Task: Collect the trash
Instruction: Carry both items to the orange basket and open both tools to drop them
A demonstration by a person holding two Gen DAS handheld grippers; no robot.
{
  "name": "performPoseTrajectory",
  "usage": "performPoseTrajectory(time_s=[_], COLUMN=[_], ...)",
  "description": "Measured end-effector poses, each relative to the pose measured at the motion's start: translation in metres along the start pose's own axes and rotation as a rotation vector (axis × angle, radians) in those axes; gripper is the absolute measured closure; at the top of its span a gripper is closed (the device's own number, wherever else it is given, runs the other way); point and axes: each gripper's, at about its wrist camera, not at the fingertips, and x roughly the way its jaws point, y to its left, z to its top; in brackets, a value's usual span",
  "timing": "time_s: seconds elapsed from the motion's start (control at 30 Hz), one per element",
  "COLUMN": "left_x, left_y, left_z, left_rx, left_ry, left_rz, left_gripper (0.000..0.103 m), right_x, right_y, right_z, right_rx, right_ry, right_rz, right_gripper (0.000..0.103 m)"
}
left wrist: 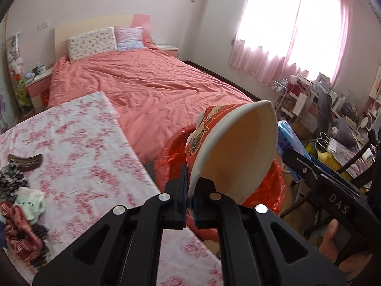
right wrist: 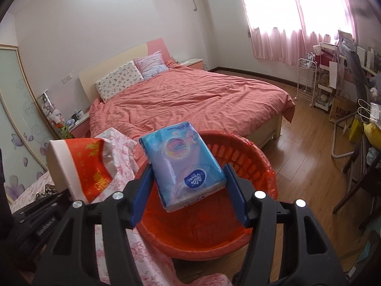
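1. The left gripper (left wrist: 189, 205) is pinched tight on the rim of a red-and-white paper cup (left wrist: 228, 152), squashing its mouth into a pointed oval; the cup tilts, its open side facing the camera.
2. The right gripper (right wrist: 188, 190) clamps a blue tissue pack (right wrist: 183, 159) between its blue pads, jaws about half wide, the pack lying flat.
3. Below both loads sits a red bin (right wrist: 257, 164) lined with a red plastic bag (left wrist: 269, 186). The tissue pack hangs over the bin's opening; the cup is at the bin's left rim, by the table edge.
4. The floral tablecloth (left wrist: 78, 147) covers the table just left of the bin; hair ties and cloth scraps (left wrist: 21, 205) lie at its near left edge.
5. Beyond stands a bed with a coral cover (right wrist: 190, 100) and two pillows (right wrist: 133, 74).
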Motion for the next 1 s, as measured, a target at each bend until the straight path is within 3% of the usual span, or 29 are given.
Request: performPoseTrajectory(time_s=[0.53,0.57,0.6,0.63,0.7,0.87,1.0], left_x=[0.046,0.048,0.049,0.05,0.047,0.043,0.03], left_y=[-0.03,-0.027,-0.024,-0.022,-0.017,-0.009,-0.002], left_z=[0.014,0.014,0.014,0.013,0.012,0.009,0.006], left_rx=[0.022,0.011,-0.001,-0.013,-0.041,-0.054,-0.041], left_ry=[0.046,0.049,0.052,0.054,0.037,0.053,0.04], left_rz=[-0.049,-0.038,-0.035,-0.031,-0.003,0.027,0.08], left_gripper=[0.098,0.096,0.081,0.059,0.046,0.044,0.036], right_x=[0.028,0.031,0.035,0.038,0.042,0.04,0.031], right_y=[-0.034,-0.037,-0.039,-0.043,-0.048,-0.046,-0.035], right_z=[0.011,0.012,0.013,0.013,0.013,0.008,0.002], right_rx=[0.109,0.123,0.138,0.157,0.184,0.18,0.118], right_ry=[0.004,0.008,0.014,0.019,0.029,0.024,0.015], right_rz=[0.037,0.048,0.055,0.064,0.073,0.041,-0.002], right_gripper=[0.044,0.042,0.041,0.04,0.037,0.035,0.033])
